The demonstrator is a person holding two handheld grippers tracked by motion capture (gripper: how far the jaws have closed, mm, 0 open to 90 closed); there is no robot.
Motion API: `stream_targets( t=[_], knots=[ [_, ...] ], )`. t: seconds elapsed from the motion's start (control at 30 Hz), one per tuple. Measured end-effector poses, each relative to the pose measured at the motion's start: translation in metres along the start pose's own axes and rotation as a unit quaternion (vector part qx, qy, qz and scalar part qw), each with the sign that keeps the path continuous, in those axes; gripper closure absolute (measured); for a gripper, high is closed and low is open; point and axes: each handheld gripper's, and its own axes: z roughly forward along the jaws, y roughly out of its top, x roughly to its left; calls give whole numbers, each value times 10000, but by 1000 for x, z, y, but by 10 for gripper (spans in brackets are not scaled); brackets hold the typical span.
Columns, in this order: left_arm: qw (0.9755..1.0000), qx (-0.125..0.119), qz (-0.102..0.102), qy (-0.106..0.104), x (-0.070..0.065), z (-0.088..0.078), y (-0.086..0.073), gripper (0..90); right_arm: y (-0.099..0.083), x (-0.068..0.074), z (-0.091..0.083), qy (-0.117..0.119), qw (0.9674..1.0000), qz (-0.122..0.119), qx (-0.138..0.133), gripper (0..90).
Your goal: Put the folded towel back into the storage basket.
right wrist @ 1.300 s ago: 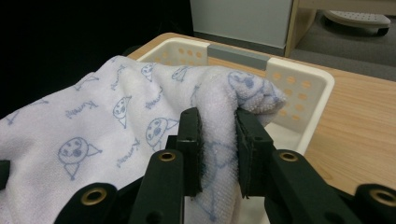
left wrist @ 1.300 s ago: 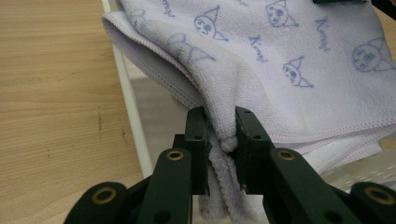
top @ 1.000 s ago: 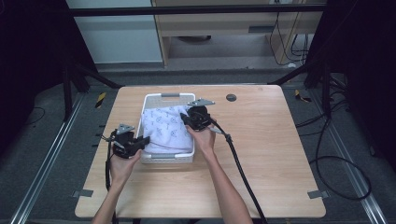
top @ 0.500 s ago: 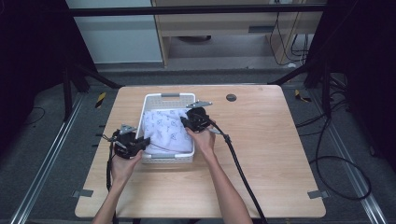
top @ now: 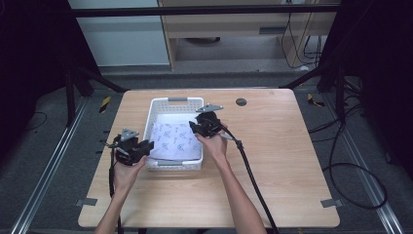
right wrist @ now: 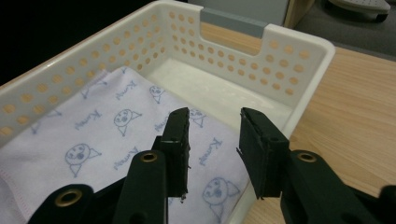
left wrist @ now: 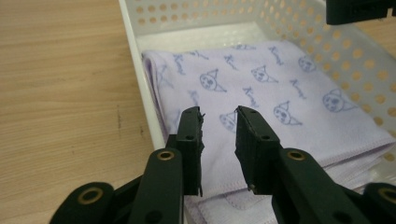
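**Cloth sits in basket, both claws let go**

The folded cloth (top: pixel 176 141) lies flat in the white basket (top: pixel 185 100), toward the basket's near end. The far end by the grey handle is bare. The basket sits on the desk (top: pixel 282 161), a bit left of the middle and closer to the far edge.

L gripper (top: pixel 146 145) hangs over the basket's near-left corner. In the left gripper view its tips (left wrist: pixel 219 140) have a gap between them w/ nothing in it. The cloth (left wrist: pixel 261 93) is under them, not pinched. The jaws have just been opening.

R gripper (top: pixel 193 126) hangs over the basket's right wall, about halfway along. In the right gripper view its tips (right wrist: pixel 212 140) are apart too, nothing between, cloth (right wrist: pixel 107 130) below. Those jaws have also just been opening.

Why like this? Prob. each claw held one side of the cloth to lower it in flat, so it wouldn't bunch up. Now it's down, so they let go.

The cloth is pale purple w/ small blue cat faces and blue scribbly words. It's folded into a neat square, a few layers thick, w/ a stitched hem showing at the near edge. Looks soft and thin. The basket (right wrist: pixel 299 46) has rows of round holes in its walls.
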Motion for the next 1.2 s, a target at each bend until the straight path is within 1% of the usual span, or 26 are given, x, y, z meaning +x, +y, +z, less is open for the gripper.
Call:
stream_targets(
  t=[0.1, 0.17, 0.2, 0.23, 0.3, 0.43, 0.5, 0.63, 0.7, 0.9, 0.97, 1.13, 1.2],
  knots=[
    [9999, -124, -39, 13, 2, -6, 1, 686, 0, -1, -8, 8, 10000, 14, -67, 596],
    [9998, -199, -72, -23, 4, -11, 2, 678, -1, -3, -13, -8, 9999, -21, -111, 568],
    [9998, -199, -72, -23, 4, -11, 2, 668, -1, -3, -13, -8, 9999, -21, -111, 568],
    [9997, -232, -84, -33, 4, -12, 2, 668, -2, -5, -21, -1, 9999, 19, -147, 532],
    [9995, -296, -91, -51, 4, -15, 2, 657, -3, -8, -28, 17, 9998, 48, -200, 505],
    [9993, -352, -95, -87, 4, -20, 2, 624, -7, -12, -43, -12, 9997, -2, -264, 449],
    [9993, -352, -50, -106, 4, -22, 1, 608, -9, -14, -51, 11, 9996, 15, -282, 427],
    [9993, -356, 24, -119, 2, -24, -2, 575, -16, -18, -67, 2, 9995, -33, -305, 385],
    [9993, -342, 60, -123, 1, -25, -3, 562, -20, -22, -77, 10, 9995, 9, -314, 372],
    [9991, -383, 136, -125, 0, -31, -9, 533, -32, -31, -99, -46, 9994, 60, -333, 312],
    [9990, -397, 180, -115, 0, -34, -12, 521, -37, -35, -107, -17, 9993, 127, -353, 299],
    [9989, -428, 164, -84, 2, -38, -17, 501, -50, -44, -124, -16, 9992, 196, -348, 276],
    [9989, -434, 165, -88, 3, -39, -19, 485, -52, -46, -126, -14, 9992, 211, -341, 269]
  ],
)
